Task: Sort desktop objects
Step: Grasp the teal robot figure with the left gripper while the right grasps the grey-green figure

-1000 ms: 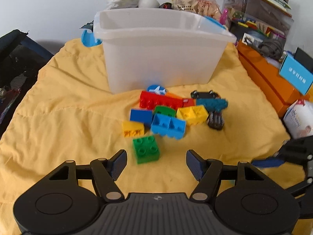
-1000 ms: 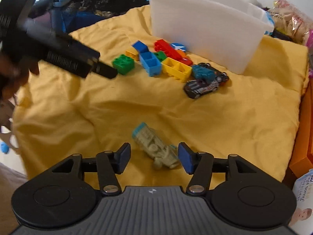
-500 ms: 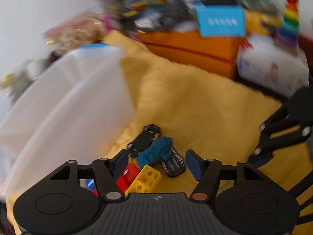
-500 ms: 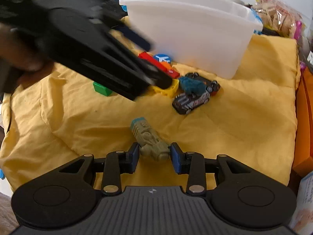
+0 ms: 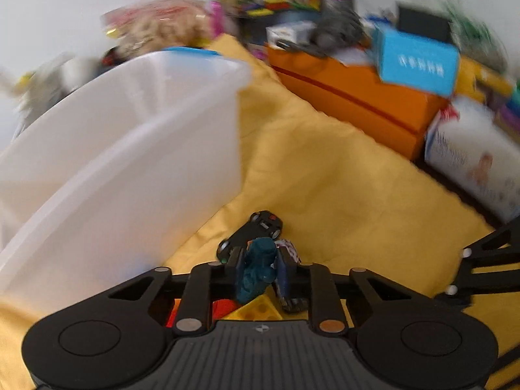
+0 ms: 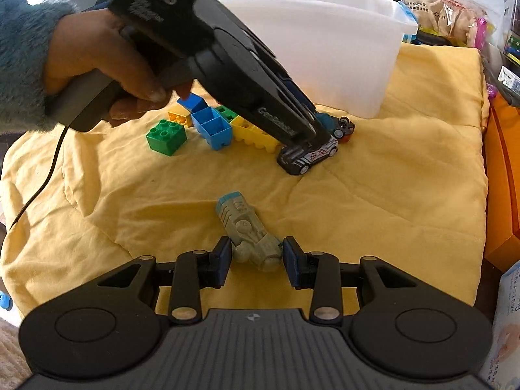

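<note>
The left hand-held gripper (image 5: 260,269) is closing its jaws on a teal toy (image 5: 258,268), whose body fills the gap between the pads, beside the white bin (image 5: 136,162). A black car (image 5: 252,235) lies just beyond it and a white-patterned car (image 6: 308,157) just to its right, both on the yellow cloth (image 5: 341,178). The right hand-held gripper (image 6: 256,260) has its pads on either side of a grey-green toy car (image 6: 248,232), close to its flanks; whether they press on it is unclear. Green (image 6: 166,136), blue (image 6: 213,128) and yellow (image 6: 255,135) bricks sit clustered near the bin. A hand (image 6: 107,61) in a fuzzy teal sleeve (image 6: 21,61) grips the left tool.
</note>
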Available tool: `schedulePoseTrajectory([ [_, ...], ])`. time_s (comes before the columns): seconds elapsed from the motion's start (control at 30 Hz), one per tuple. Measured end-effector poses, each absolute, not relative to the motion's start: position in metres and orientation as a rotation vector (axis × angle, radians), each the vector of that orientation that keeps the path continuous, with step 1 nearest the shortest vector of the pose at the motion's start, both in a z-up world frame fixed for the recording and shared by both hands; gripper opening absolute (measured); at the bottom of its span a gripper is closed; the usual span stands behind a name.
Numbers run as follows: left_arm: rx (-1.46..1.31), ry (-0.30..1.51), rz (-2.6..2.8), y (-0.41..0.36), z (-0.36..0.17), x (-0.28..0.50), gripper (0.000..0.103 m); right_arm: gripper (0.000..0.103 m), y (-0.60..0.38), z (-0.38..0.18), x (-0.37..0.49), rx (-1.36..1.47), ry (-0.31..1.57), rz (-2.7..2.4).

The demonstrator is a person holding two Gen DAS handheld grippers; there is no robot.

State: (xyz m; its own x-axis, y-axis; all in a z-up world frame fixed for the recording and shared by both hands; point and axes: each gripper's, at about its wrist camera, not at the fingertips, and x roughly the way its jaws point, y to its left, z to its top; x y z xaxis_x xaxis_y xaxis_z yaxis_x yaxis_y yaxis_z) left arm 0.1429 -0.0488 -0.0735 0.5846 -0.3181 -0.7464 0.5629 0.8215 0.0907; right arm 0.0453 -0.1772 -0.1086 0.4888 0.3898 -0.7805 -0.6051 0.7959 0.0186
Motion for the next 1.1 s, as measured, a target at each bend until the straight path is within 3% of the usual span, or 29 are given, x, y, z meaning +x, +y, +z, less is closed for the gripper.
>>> schedulePoseTrajectory([
  [0.5,-0.03,0.845,-0.274,0.029,-0.068,0.018,0.024,0.039,-0.188,-0.103,0.049,-0.274,0.852,0.624],
  [0.63,-0.005,0.841,-0.228,0.022,-0.068,0.012,0.046,0.04,-0.189,-0.104,0.05,-0.268,0.86,0.627],
  [0.67,0.0,0.849,-0.215,0.02,-0.069,0.011,0.048,0.04,-0.188,-0.104,0.051,-0.268,0.86,0.626],
  [1.1,-0.079,1.005,-0.193,0.027,-0.11,-0.014,0.048,0.046,-0.179,-0.095,0.039,-0.412,0.838,0.712],
])
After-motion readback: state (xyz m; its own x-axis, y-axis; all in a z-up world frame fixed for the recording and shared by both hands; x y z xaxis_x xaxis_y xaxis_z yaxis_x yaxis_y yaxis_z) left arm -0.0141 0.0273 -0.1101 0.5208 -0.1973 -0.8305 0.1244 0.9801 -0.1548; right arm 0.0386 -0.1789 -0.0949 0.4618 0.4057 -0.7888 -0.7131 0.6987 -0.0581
